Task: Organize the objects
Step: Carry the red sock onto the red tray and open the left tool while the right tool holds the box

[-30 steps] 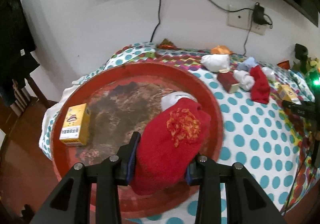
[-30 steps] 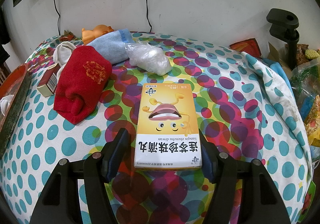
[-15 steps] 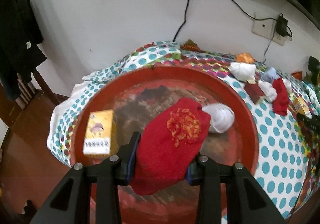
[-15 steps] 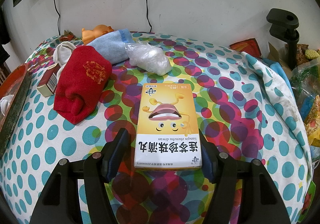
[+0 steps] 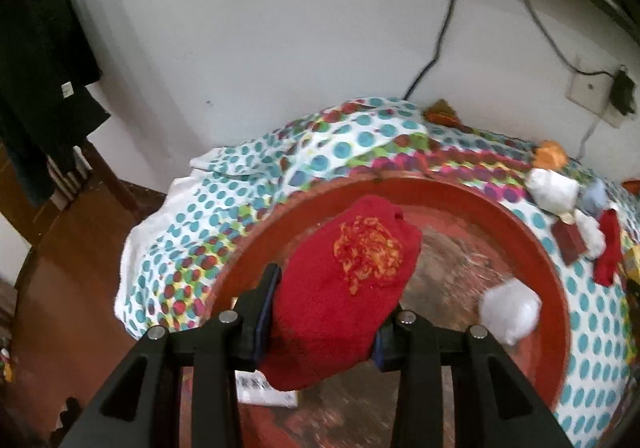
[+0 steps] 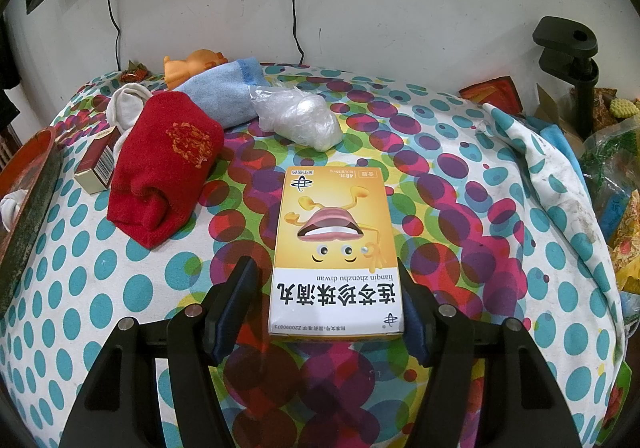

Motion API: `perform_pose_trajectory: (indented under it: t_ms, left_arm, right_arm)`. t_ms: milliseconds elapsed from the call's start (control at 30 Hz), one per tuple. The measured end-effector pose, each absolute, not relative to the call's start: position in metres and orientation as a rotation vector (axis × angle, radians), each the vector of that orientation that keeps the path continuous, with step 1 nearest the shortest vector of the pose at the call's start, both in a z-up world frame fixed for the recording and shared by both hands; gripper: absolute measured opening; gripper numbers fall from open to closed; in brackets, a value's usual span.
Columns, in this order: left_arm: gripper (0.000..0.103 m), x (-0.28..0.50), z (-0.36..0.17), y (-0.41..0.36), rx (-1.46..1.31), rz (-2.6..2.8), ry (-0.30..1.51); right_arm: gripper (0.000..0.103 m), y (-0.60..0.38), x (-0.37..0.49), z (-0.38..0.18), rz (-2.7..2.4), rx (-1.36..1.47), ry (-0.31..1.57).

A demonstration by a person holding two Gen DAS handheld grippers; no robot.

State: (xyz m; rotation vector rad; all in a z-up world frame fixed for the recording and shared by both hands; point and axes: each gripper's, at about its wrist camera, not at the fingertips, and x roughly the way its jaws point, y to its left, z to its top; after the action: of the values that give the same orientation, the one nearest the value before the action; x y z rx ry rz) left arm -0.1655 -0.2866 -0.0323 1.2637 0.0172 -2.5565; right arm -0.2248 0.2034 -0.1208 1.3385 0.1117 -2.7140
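A: Between the pads of the left claw (image 5: 326,318), over the red round tray (image 5: 532,240), hangs a rolled red sock (image 5: 344,288) with an orange embroidered patch. The pads pinch its lower half and the toe end juts toward twelve o'clock.

B: It looks soft and light, and the terry should give plenty of friction. A grip across the thick roll seems right; I'd judge a pinch on a loose edge would let it unroll.

A: At four o'clock from it a white sock ball (image 5: 508,312) lies in the tray, and a small box (image 5: 266,394) peeks out beneath the claw at six.

B: And the other hand?

A: The right claw (image 6: 326,302) straddles a yellow medicine box (image 6: 334,248) flat on the polka-dot counter cloth (image 6: 80,288). A gap shows on the left pad's side, so it stands open, nothing gripped.

B: Stiff, light cardboard with a glossy face, I'd guess. Take it across the long edges, gently, lest it dent.

A: At ten o'clock lies a second red sock (image 6: 164,168); at twelve, a crumpled plastic bag (image 6: 298,120).
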Motion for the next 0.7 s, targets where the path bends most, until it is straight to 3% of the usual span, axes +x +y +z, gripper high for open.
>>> perform_pose_trajectory:
  t_ms: [700]
  left_arm:
    - [0.043, -0.218, -0.074, -0.306, 1.367, -2.475, -0.102]
  right_arm:
    - [0.063, 0.203, -0.225, -0.121, -2.716, 1.340, 0.111]
